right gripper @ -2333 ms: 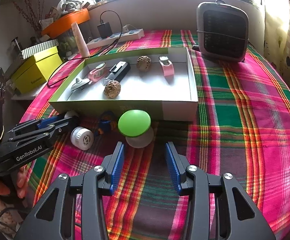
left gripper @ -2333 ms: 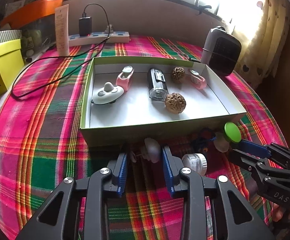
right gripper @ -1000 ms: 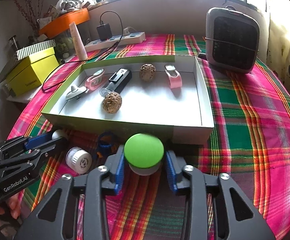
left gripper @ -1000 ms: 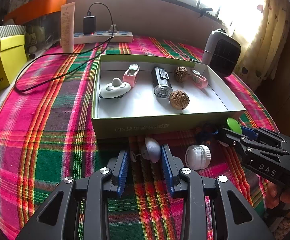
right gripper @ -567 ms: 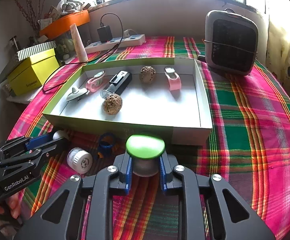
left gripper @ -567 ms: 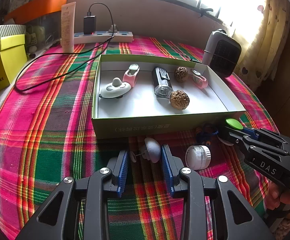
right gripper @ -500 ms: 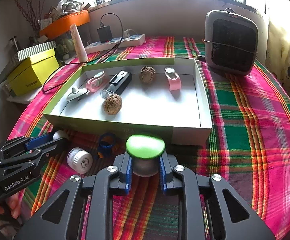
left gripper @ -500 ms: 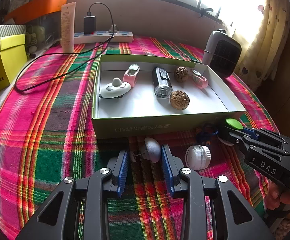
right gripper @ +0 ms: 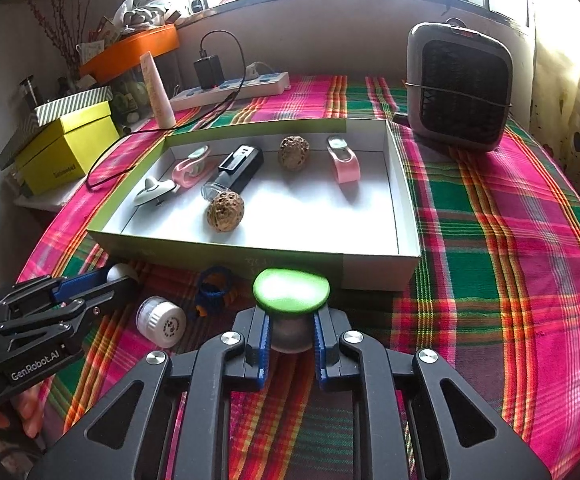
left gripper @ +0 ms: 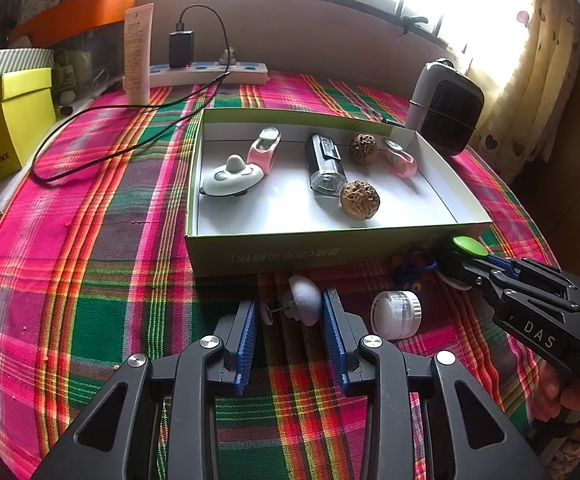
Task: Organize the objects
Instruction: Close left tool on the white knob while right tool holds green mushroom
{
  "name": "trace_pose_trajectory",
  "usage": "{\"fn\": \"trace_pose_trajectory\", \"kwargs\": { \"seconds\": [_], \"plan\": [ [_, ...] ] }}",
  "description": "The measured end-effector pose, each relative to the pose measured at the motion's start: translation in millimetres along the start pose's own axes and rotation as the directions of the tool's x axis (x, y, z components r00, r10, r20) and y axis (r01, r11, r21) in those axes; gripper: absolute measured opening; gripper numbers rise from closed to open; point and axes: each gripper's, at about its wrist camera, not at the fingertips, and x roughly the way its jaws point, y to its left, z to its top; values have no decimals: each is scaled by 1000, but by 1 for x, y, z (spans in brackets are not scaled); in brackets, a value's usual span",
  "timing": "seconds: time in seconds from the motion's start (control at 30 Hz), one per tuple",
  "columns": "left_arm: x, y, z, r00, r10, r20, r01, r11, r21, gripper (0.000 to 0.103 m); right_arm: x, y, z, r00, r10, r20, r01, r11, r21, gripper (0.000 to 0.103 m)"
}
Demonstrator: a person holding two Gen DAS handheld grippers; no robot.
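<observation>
Here the right hand-held gripper (right gripper: pixel 290 338) is clenched on the pale stem of a green-capped mushroom-shaped piece (right gripper: pixel 291 290), its blue pads (right gripper: pixel 265 340) pressed to both sides after the jaws have just drawn in around it. The piece stands just near of the box's (right gripper: pixel 373 270) front wall, on the plaid table (right gripper: pixel 509 280). Only the right wrist view shows this grip from behind; in the left wrist view the same gripper (left gripper: pixel 459 262) comes in from the right, and little more than the green cap (left gripper: pixel 469 246) shows above its tip.

The left hand-held gripper (left gripper: pixel 291 314) sits with its jaws partly apart around a white domed piece (left gripper: pixel 305 305) lying tipped on the table; its right pad (left gripper: pixel 333 330) is at the dome's edge, the left pad stands off from the small disc on its pin, so it is not clamped. The right wrist view shows this gripper (right gripper: pixel 124 278) only from the side, with just a white bit of that piece at its tip.

On the table near the box front lie one white ribbed cap (left gripper: pixel 395 315) and one blue ring-shaped thing (right gripper: pixel 212 288), between the two grippers. Inside the box, counted: two walnuts (right gripper: pixel 225 211), two pink clips (right gripper: pixel 343 160), one black-and-clear lamp (right gripper: pixel 236 170) and one white saucer-shaped piece (left gripper: pixel 232 176). Far right stands one grey heater (right gripper: pixel 459 84); far left are a power strip (left gripper: pixel 210 72), a yellow box (left gripper: pixel 10 120) and a tube (left gripper: pixel 137 54).
</observation>
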Motion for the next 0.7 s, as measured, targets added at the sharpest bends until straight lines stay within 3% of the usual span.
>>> {"fn": "trace_pose_trajectory", "kwargs": {
  "seconds": [0.7],
  "plan": [
    [-12,-6,2,1000,1,27,-2,1000,20,30,-12,1,-3,999,14,35,-14,1000,11,18]
  ]
}}
